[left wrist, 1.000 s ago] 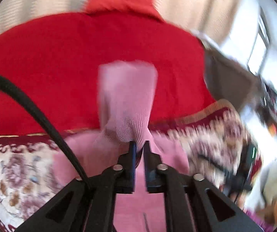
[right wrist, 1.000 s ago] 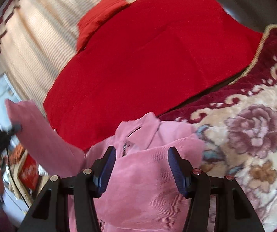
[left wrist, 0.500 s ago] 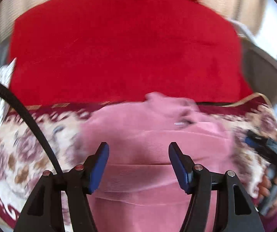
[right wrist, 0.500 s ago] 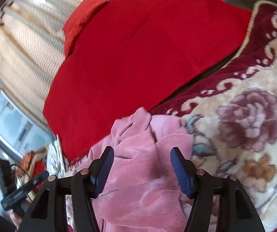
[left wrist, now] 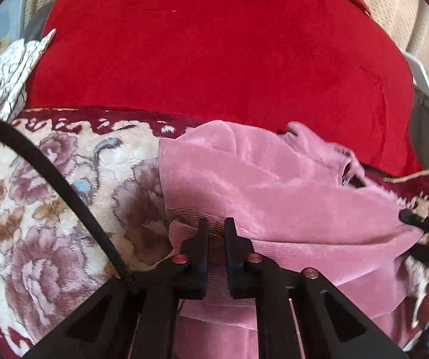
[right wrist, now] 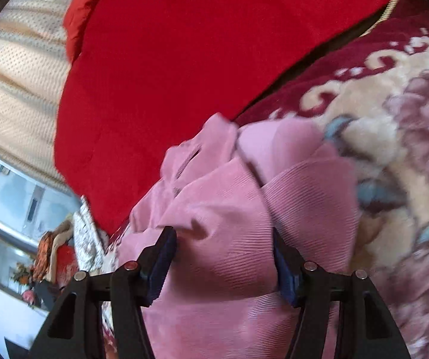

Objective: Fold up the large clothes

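A pink corduroy garment (left wrist: 274,191) lies partly folded on a floral blanket (left wrist: 50,185); its collar points toward the red cover. My left gripper (left wrist: 214,230) is shut on a fold at the garment's left edge. My right gripper (right wrist: 223,239) is open, its fingers either side of a raised bunch of the same garment (right wrist: 229,215), low over it. The right gripper's tip (left wrist: 408,217) also shows at the right edge of the left wrist view.
A red cover (left wrist: 214,53) spreads over the far part of the bed. A white patterned cloth (left wrist: 8,74) lies at the left. Beige curtains (right wrist: 14,83) hang behind. A black cable (left wrist: 50,179) crosses the left wrist view.
The left gripper let go of the raised sleeve, opened, then moved down and left and shut on the garment's left edge. The right gripper stayed open and moved lower over the garment.
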A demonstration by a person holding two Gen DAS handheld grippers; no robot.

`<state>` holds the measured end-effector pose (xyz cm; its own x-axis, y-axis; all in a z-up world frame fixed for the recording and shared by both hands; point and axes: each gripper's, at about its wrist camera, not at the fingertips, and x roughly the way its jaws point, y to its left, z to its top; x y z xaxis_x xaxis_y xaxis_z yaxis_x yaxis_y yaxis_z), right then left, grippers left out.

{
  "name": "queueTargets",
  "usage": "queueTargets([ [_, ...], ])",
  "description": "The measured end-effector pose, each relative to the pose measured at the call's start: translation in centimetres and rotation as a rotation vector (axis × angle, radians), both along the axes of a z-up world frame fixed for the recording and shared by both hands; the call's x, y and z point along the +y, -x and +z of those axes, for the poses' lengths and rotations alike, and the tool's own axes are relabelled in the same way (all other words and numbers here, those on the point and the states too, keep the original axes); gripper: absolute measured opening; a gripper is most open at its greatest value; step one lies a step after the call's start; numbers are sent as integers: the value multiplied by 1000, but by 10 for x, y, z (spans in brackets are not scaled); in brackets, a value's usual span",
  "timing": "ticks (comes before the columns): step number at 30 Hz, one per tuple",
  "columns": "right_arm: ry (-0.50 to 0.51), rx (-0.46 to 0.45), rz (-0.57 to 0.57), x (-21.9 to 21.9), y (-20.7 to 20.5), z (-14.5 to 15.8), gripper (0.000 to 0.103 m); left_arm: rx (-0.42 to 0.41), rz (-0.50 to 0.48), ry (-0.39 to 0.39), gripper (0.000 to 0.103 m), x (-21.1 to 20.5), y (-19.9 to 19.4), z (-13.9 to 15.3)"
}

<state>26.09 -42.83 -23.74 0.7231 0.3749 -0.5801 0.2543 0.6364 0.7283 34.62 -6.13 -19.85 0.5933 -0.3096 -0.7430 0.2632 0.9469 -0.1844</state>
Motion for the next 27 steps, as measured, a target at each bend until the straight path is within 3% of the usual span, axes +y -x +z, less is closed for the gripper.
queueTargets([
  [1, 16, -12, 26, 6, -1, 3, 42, -7, -2, -17, 6, 0, 0, -1],
  [2, 42, -17, 45, 12, -2, 7, 36, -16, 1, -25, 6, 2, 1, -1],
  [5, 166, -40, 65, 30, 6, 20, 27, -33, 24, -33, 6, 12, 5, -1],
  [10, 286, -66, 76, 52, 42, 36, 26, -63, 33, -49, 5, 30, 20, 6],
  [13, 365, -37, 83, 59, 56, 32, 27, -35, 39, -76, 5, 33, 19, -4],
  [15, 402, 40, 105, 59, 51, 18, 31, -11, 39, -97, 5, 35, 20, -8],
  [17, 346, 97, 120, 54, 48, 7, 35, -20, 36, -124, 5, 37, 25, -5],
  [18, 296, 101, 105, 46, 52, 7, 37, -27, 37, -135, 10, 38, 28, -3],
  [19, 268, 89, 90, 40, 55, 11, 50, -26, 39, -144, 26, 40, 31, -1],
  [20, 253, 68, 66, 33, 61, 17, 70, -21, 47, -139, 38, 44, 35, 1],
  [21, 252, 28, 24, 25, 71, 26, 76, -22, 57, -127, 58, 48, 38, 3],
  [22, 258, -10, -11, 19, 80, 33, 81, -28, 66, -108, 65, 54, 43, 6],
  [24, 263, -63, -52, 11, 100, 40, 81, -36, 59, -104, 65, 61, 53, 10],
  [27, 236, -40, -16, 14, 109, 29, 81, -42, 44, -122, 65, 69, 73, 10],
])
